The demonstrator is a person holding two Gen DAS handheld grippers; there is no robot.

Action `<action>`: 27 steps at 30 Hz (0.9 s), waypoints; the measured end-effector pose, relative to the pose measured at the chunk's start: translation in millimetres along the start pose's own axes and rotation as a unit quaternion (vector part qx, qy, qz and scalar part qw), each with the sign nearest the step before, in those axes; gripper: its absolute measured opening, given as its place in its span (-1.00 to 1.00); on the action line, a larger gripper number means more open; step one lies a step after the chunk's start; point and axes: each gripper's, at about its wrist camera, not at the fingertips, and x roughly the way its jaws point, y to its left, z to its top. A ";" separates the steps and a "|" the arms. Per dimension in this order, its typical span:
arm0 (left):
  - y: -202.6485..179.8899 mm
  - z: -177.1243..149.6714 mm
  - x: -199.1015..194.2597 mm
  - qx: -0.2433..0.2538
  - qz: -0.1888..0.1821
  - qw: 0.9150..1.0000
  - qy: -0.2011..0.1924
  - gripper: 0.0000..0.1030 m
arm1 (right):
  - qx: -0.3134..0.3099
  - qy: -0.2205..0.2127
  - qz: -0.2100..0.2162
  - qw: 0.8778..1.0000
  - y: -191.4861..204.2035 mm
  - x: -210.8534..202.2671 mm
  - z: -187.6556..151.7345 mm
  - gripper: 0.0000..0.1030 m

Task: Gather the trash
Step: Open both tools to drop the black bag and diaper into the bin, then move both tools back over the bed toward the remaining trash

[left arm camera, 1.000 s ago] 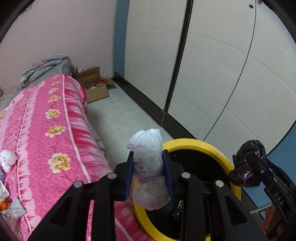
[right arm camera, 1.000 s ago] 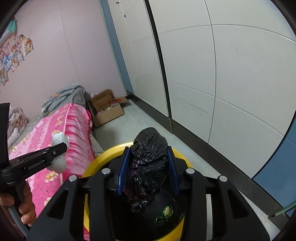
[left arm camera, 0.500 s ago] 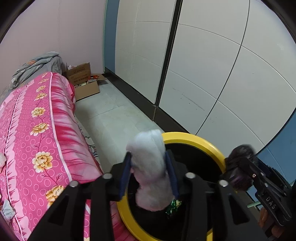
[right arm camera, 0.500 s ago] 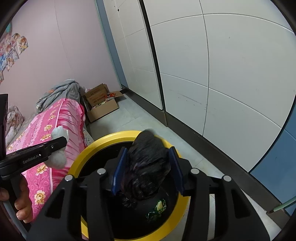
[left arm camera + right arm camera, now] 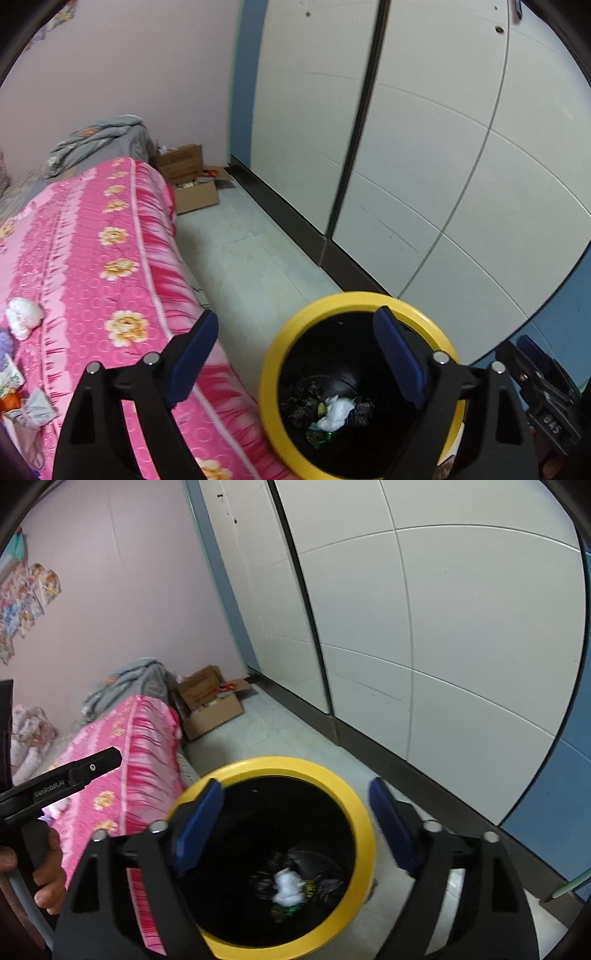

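Bedroom floor, bin point(image 5: 284, 354) beside the bed point(image 5: 92, 258) — my left fingers point(image 5: 295, 354) and right fingers point(image 5: 295, 827) opening, empty; white wad point(image 5: 24, 317) near the bed's edge looks light, soft — pinch its middle.

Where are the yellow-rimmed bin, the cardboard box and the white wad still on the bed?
yellow-rimmed bin point(image 5: 334, 301), left wrist view, far rim.
cardboard box point(image 5: 195, 194), left wrist view, front wall.
white wad point(image 5: 23, 317), left wrist view, its middle.

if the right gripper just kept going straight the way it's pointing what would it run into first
Most likely the trash bin: the right gripper, its jaws opening with nothing between them, points down into the bin's black inside. It would probably reach the white wad lying at the bottom, though depth is hard to judge.
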 end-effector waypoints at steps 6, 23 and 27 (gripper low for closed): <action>27.1 3.4 -38.0 -0.012 0.033 0.999 -0.033 0.76 | 0.016 -0.018 0.048 0.999 13.4 -19.5 5.5 0.84; 152.2 -14.2 -149.8 -0.069 0.137 0.983 -0.099 0.78 | -0.069 -0.045 0.102 0.991 120.9 -77.6 19.8 0.84; 188.4 -25.8 -173.3 -0.089 0.166 0.977 -0.105 0.79 | -0.098 -0.041 0.124 0.987 152.4 -83.4 16.7 0.84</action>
